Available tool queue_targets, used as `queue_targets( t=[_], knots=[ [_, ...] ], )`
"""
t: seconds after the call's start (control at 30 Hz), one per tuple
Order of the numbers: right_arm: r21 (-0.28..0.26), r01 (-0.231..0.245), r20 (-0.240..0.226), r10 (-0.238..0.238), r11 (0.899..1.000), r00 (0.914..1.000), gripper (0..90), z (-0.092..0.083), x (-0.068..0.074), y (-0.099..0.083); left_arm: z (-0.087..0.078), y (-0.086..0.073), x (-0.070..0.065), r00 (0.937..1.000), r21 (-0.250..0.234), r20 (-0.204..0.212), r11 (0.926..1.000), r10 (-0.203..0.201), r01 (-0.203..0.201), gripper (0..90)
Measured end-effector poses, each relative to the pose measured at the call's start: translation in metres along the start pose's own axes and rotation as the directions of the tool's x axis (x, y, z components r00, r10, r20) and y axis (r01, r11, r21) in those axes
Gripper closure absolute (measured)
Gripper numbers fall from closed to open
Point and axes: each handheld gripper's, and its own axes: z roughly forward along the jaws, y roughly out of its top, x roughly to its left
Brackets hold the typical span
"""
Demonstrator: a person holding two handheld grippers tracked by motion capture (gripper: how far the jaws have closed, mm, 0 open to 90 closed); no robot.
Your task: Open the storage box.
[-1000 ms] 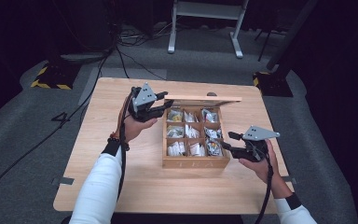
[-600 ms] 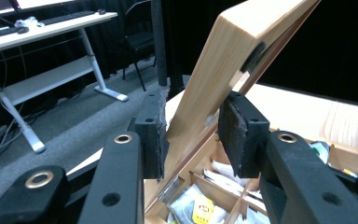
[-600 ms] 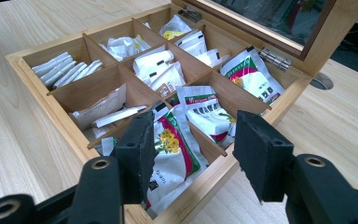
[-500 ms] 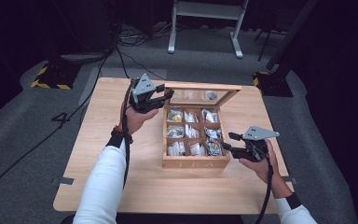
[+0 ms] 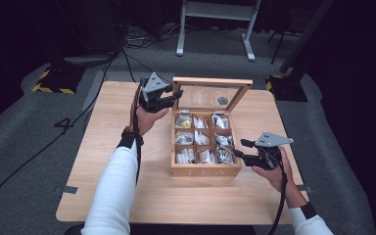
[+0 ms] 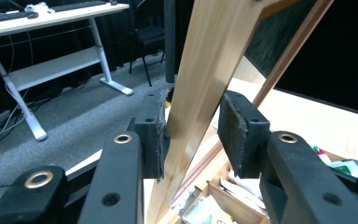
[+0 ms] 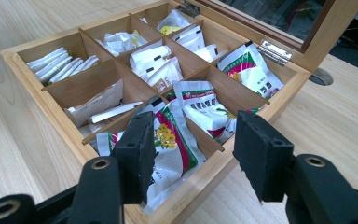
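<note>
A wooden tea box [image 5: 205, 171] with nine compartments of tea bags [image 5: 200, 139] sits mid-table. Its glass-paned lid [image 5: 210, 81] stands nearly upright at the back. My left gripper [image 5: 175, 98] is shut on the lid's left frame edge. In the left gripper view that wooden edge [image 6: 205, 70] runs up between the pads of the left gripper [image 6: 191, 130]. My right gripper [image 5: 239, 149] hovers open beside the box's right front corner. In the right gripper view the right gripper [image 7: 193, 149] has nothing clamped, and green and red packets [image 7: 205, 105] lie in the box [image 7: 51, 112] beyond.
The box rests on a light wooden table [image 5: 127, 196] with bare wood to the left and front. A round cable hole [image 5: 222, 100] shows through the lid's glass. Behind the table are a white desk frame [image 5: 215, 10] and floor cables [image 5: 103, 63].
The lid has swung from lying low over the box to nearly upright, carried by my left gripper, which moved back and right. The right gripper stayed in place.
</note>
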Motion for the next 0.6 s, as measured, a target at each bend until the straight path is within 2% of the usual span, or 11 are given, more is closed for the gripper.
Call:
queue_targets(
  t=[0.37, 0.6],
  knots=[
    [0.014, 0.001, 0.003, -0.001, 1.0, 1.0, 48.3, 0.003, -0.001, -0.002, 0.01, 0.001, 0.008, 0.999, -0.004, -0.033, 0.9995, -0.032, 0.032, 62.9],
    [0.018, 0.002, 0.006, -0.002, 1.0, 1.0, 48.2, 0.003, -0.002, -0.004, 0.017, 0.006, 0.012, 0.998, 0.034, -0.062, 0.9993, -0.016, 0.018, 63.7]
  ],
)
